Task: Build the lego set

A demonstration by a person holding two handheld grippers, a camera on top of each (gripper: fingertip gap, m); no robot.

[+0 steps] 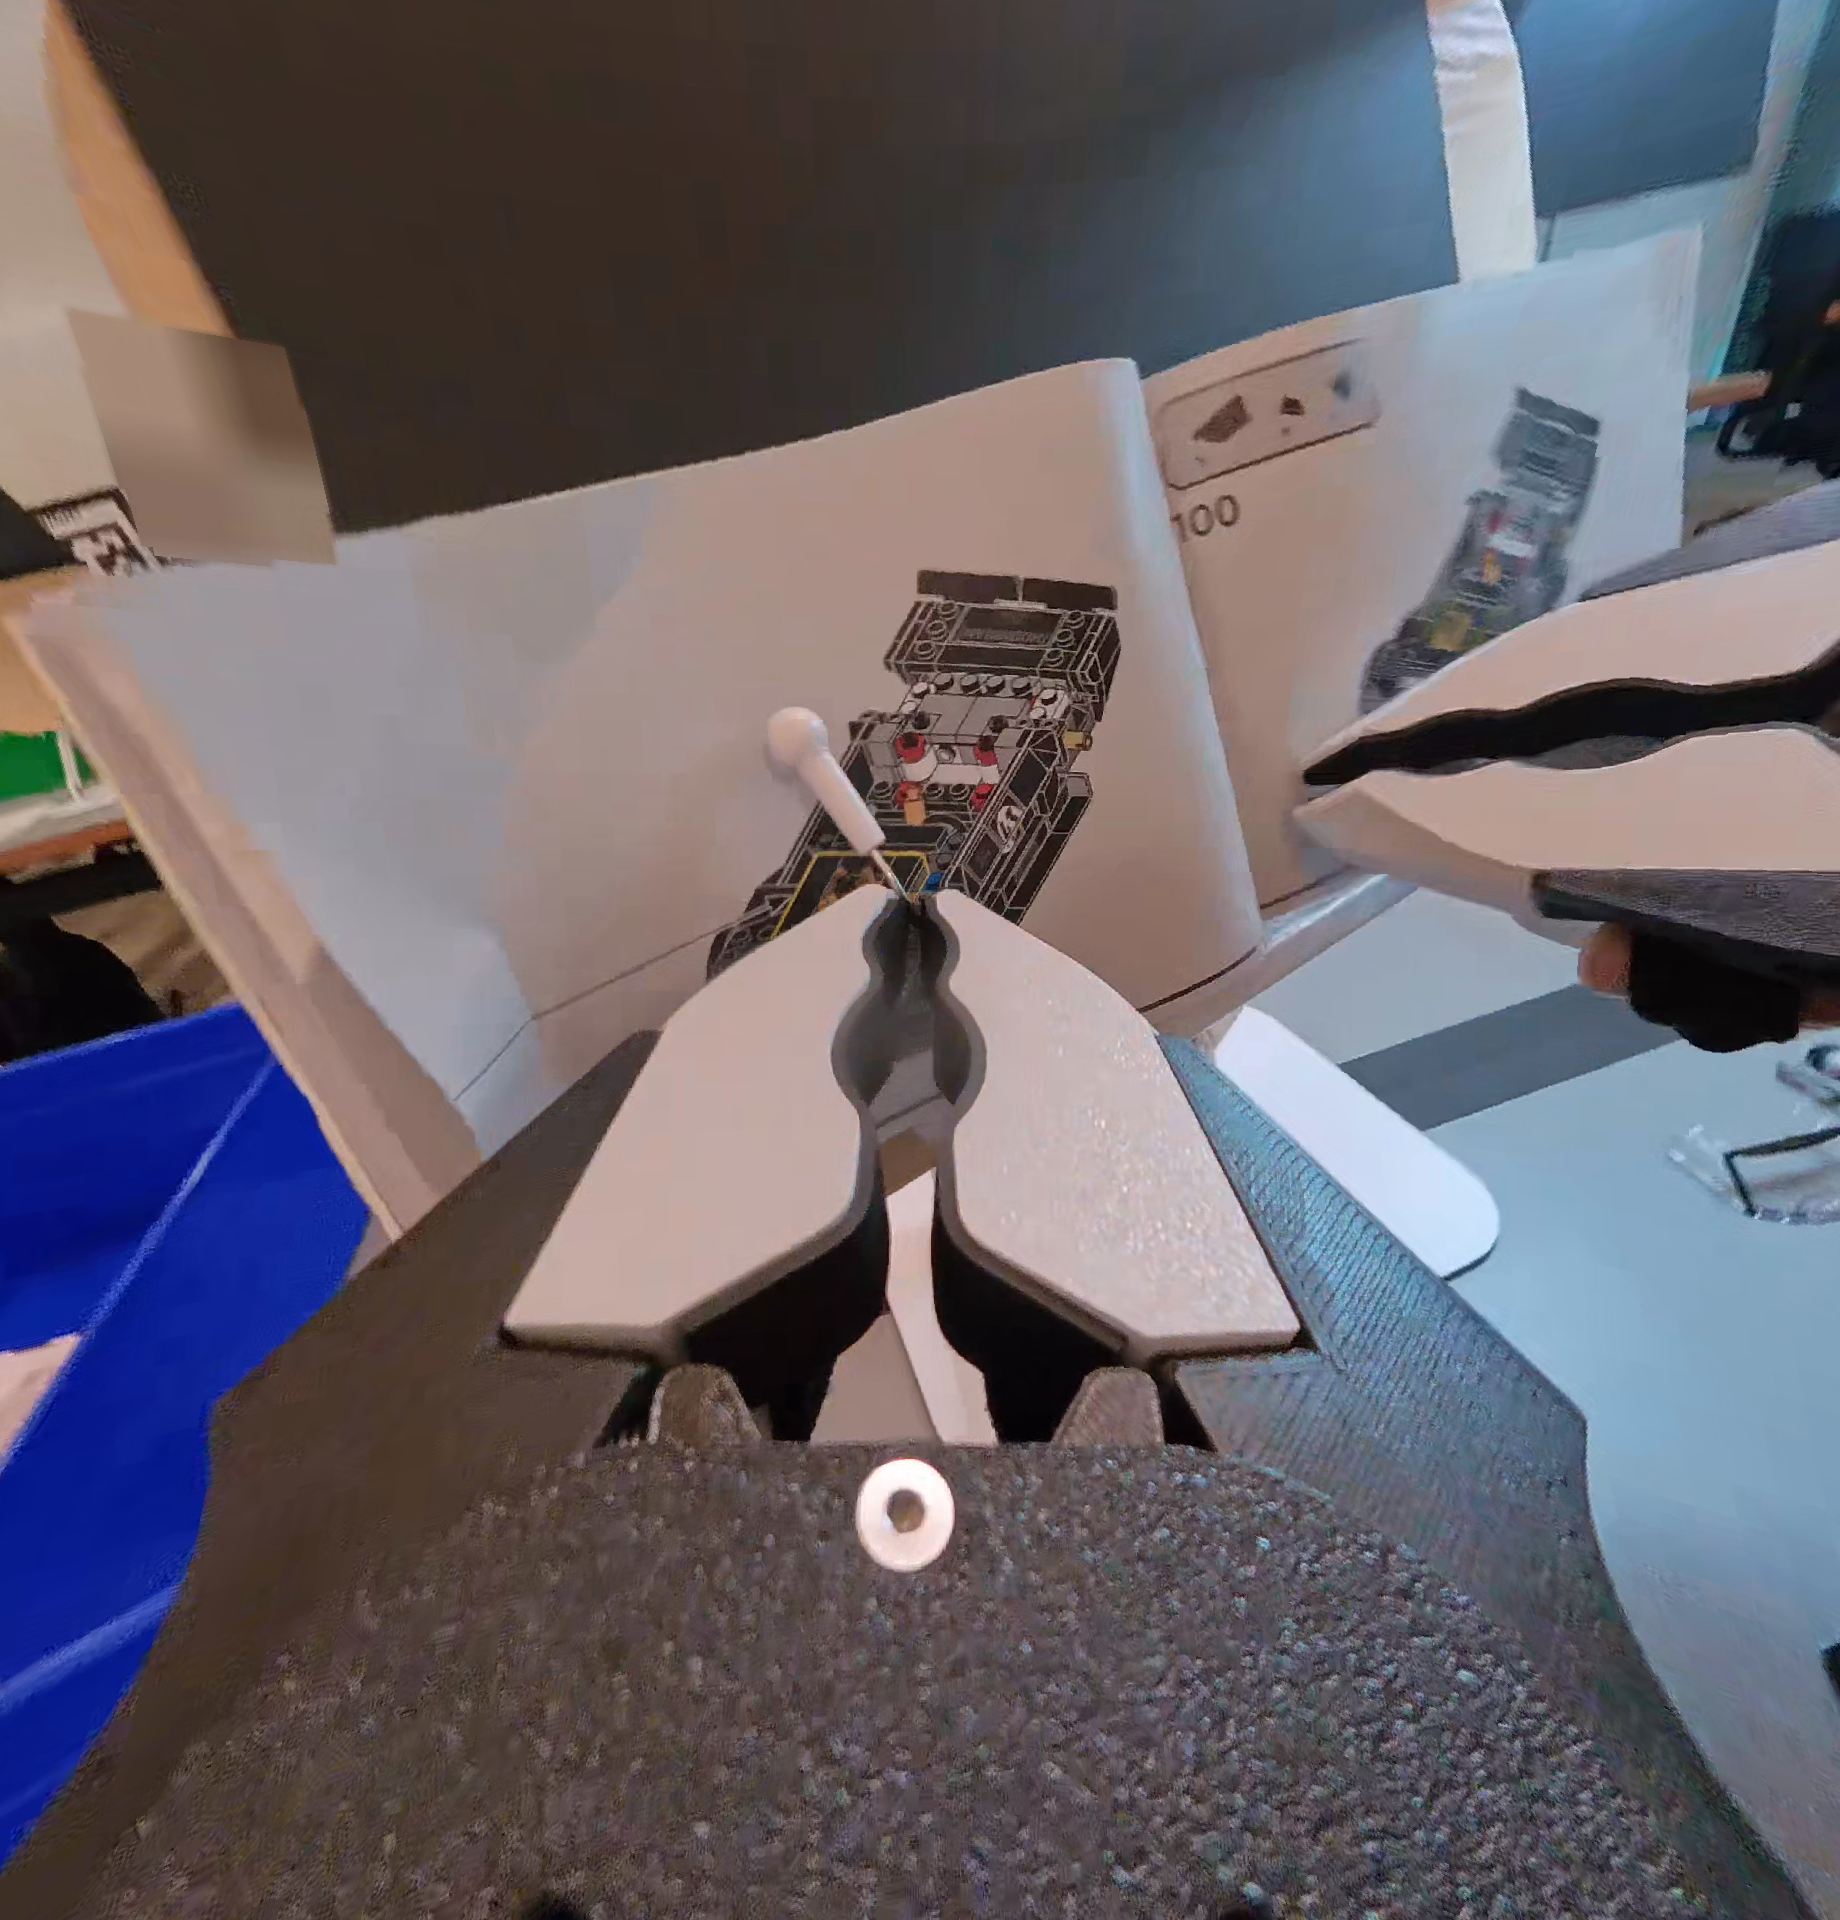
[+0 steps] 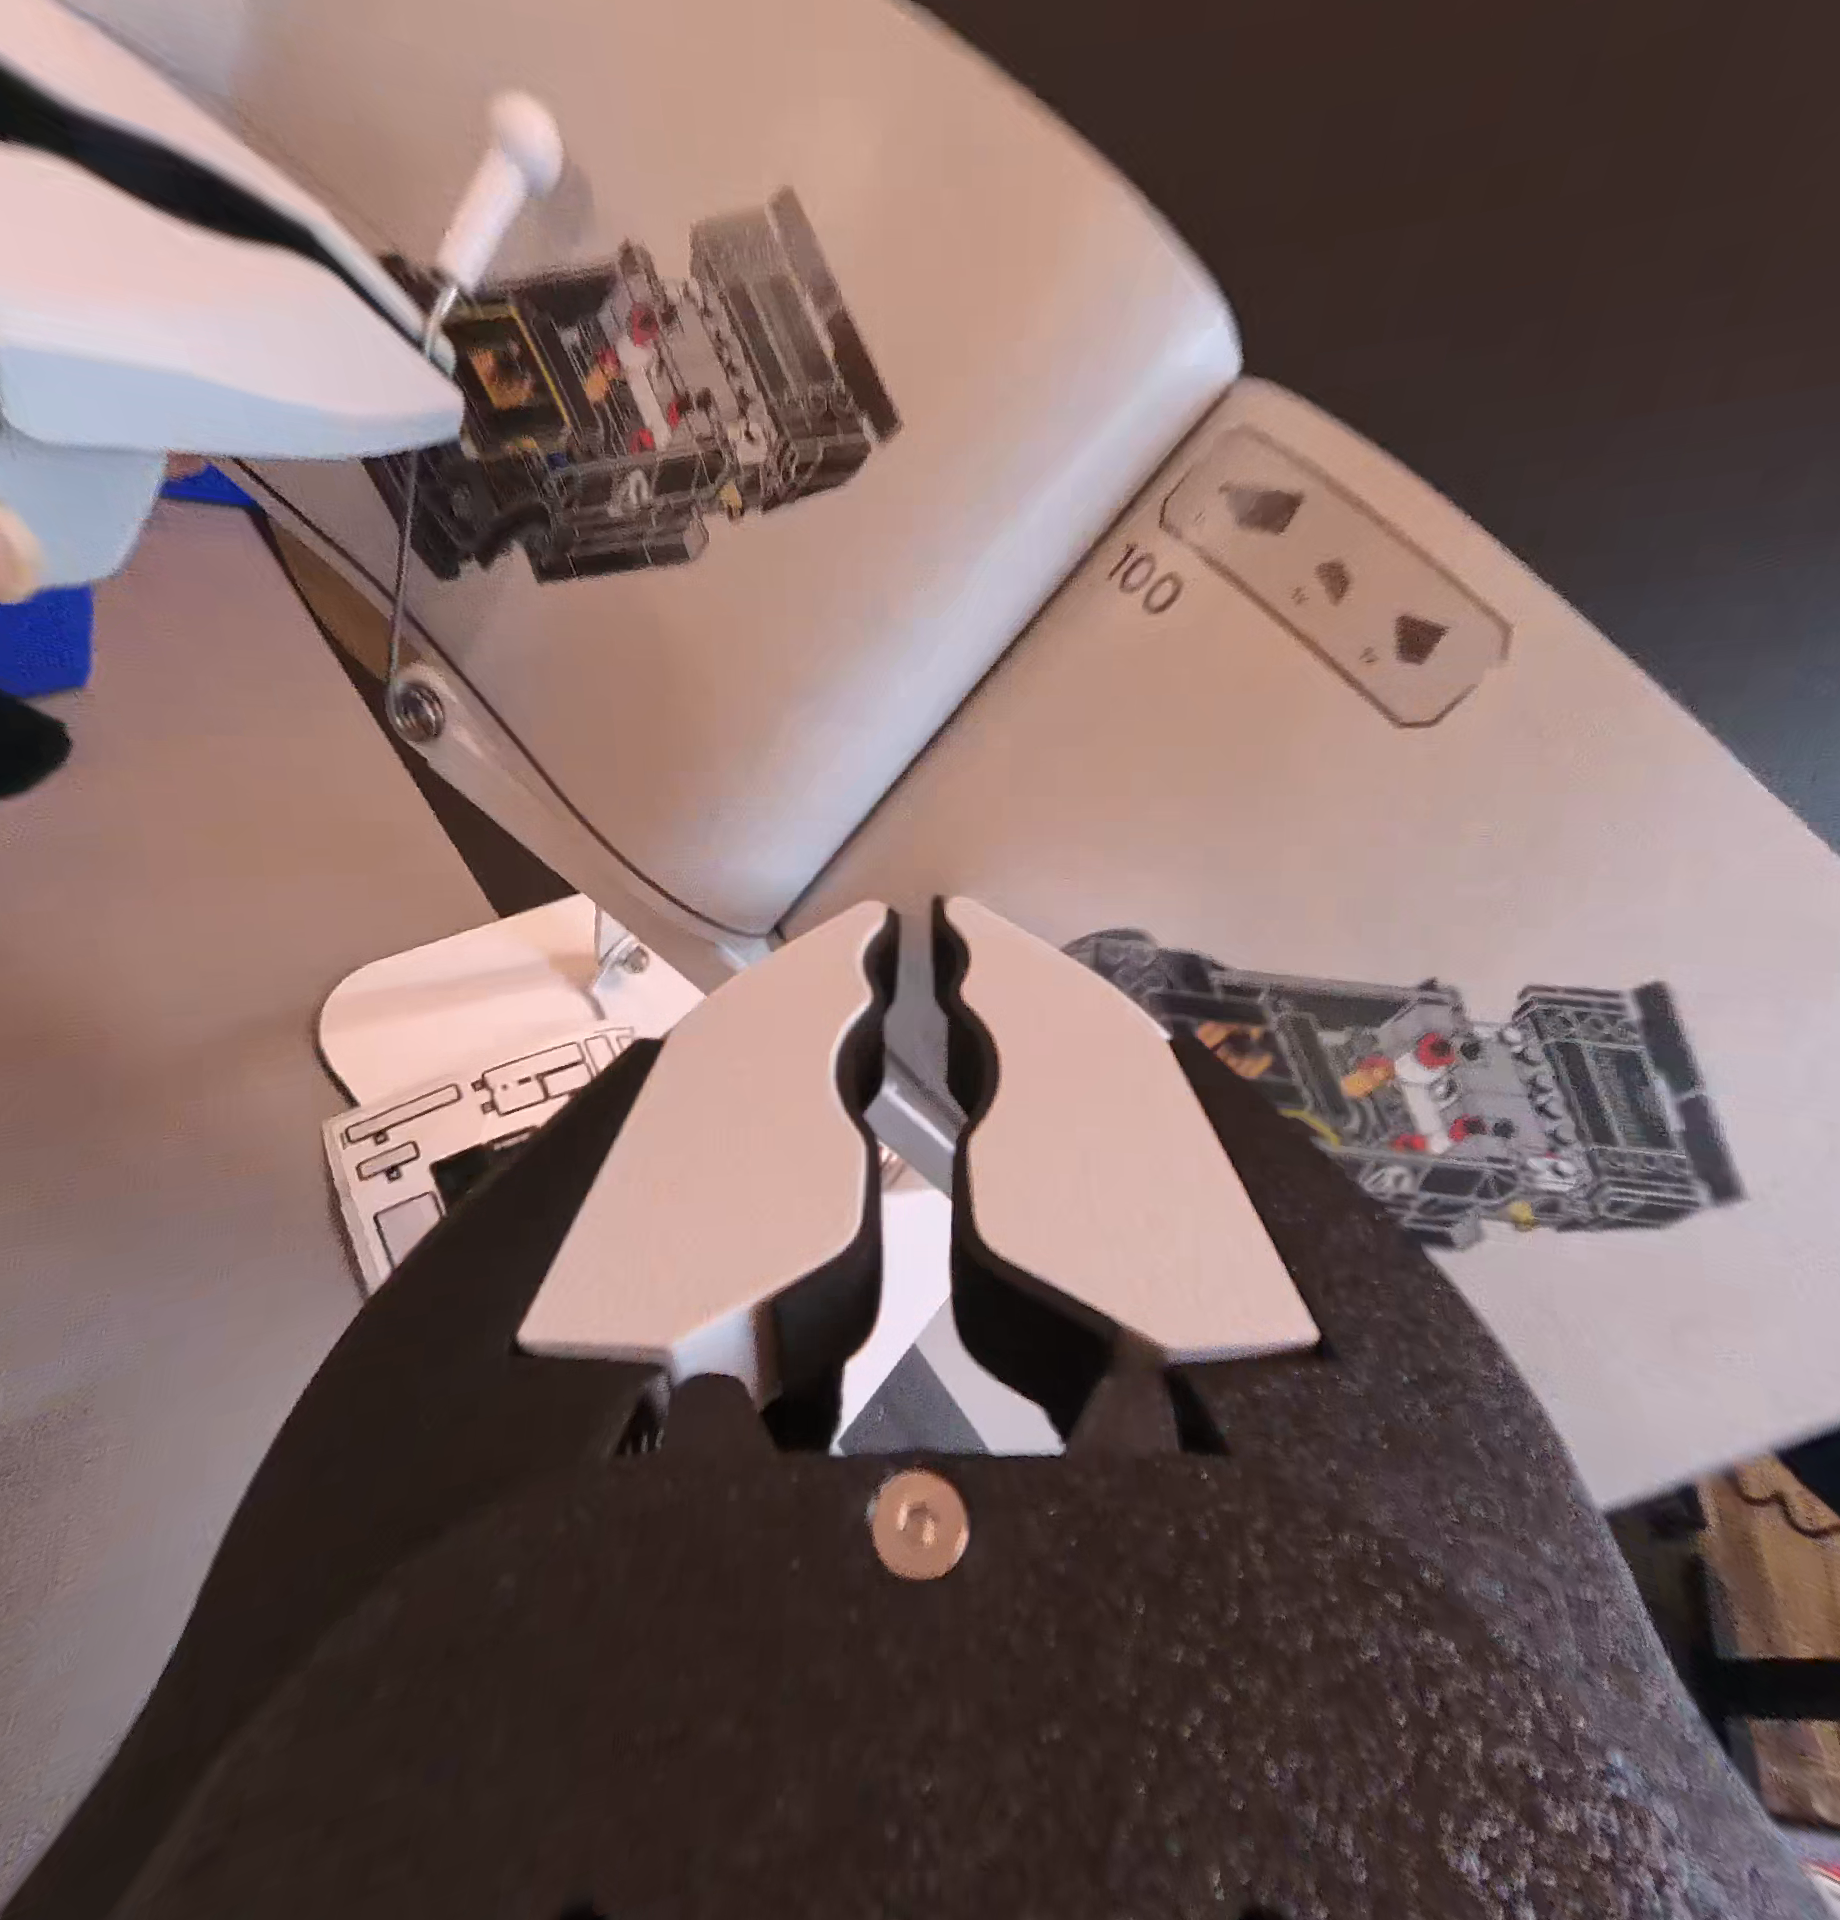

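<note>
An open instruction booklet (image 1: 604,707) leans on a white book stand (image 1: 1363,1143). Its pages show drawings of a dark Lego car. A thin wire page holder with a white knob (image 1: 800,740) lies across the left page. My left gripper (image 1: 911,906) is shut on that wire just below the knob. The right wrist view shows the same grip (image 2: 438,364) and the knob (image 2: 521,145). My right gripper (image 2: 916,914) has its jaws nearly together, at the booklet's (image 2: 999,675) lower edge by the spine. It holds nothing that I can see. It also shows in the left wrist view (image 1: 1311,790).
A blue bin (image 1: 116,1247) stands at the left. Clear plastic bags (image 1: 1799,1174) lie on the grey table at the right. A printed sheet (image 2: 407,1153) lies by the stand's base (image 2: 428,997). A dark wall panel stands behind the booklet. A person's fingers (image 1: 1612,961) hold the right gripper. There is about 11 cm between the tips of the two grippers.
</note>
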